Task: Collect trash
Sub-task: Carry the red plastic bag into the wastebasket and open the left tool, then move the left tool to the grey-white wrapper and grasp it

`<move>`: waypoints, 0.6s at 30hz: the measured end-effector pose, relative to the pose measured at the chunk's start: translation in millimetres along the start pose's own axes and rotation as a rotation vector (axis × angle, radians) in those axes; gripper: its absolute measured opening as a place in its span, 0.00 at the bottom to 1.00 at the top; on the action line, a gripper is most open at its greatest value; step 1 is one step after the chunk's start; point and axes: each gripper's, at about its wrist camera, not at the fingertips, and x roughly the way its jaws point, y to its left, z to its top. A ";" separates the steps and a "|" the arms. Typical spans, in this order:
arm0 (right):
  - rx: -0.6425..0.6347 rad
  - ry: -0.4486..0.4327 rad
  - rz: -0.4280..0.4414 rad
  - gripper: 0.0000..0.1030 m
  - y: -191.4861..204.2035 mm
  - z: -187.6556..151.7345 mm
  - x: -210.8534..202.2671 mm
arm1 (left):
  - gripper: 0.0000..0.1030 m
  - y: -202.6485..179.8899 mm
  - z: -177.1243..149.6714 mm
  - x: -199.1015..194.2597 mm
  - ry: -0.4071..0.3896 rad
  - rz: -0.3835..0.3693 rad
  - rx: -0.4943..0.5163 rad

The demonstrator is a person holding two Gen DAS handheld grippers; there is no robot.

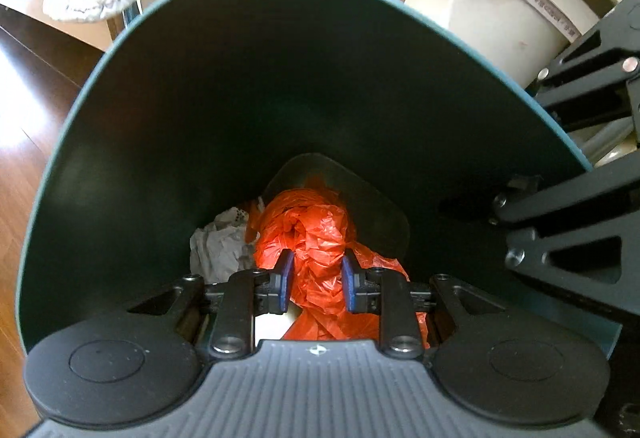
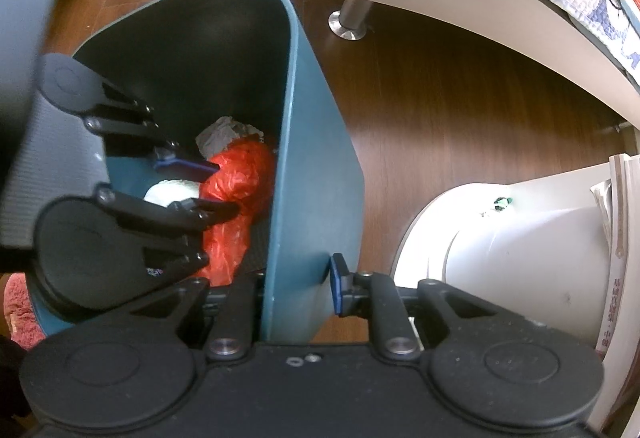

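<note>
The left tool (image 1: 316,280) is seen inside the teal bin (image 1: 120,142), its pads spread to either side of the orange plastic bag (image 1: 316,234) without pressing it. The bag lies dead ahead at 12 o'clock, its long axis along the approach. The right tool (image 2: 298,288) is pinched on the bin wall.

Both your grippers point steeply down, one reaching inside, one clamped on a wall.

Your left gripper (image 1: 317,278) hangs with its blue pads (image 1: 286,280) partly apart, red plastic bag (image 1: 316,238) between them, a grip not certain. Your right gripper (image 2: 298,288) straddles the teal bin (image 2: 316,198) wall, its pads pressed on either face.
</note>
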 end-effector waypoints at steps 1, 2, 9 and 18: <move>-0.002 -0.001 0.001 0.17 0.3 -0.8 -0.1 | 0.24 0.5 0.0 0.0 0.000 -0.004 -0.002; -0.003 -0.002 0.001 0.17 0.0 -2.2 0.3 | 0.26 0.8 1.6 0.6 0.001 -0.010 -0.005; 0.000 0.003 0.004 0.17 -1.6 -3.2 1.0 | 0.69 3.7 4.2 -17.7 -0.059 -0.050 0.006; 0.007 0.023 0.004 0.17 -2.2 -1.3 3.3 | 0.69 27.8 -14.9 -67.3 -0.146 -0.032 0.010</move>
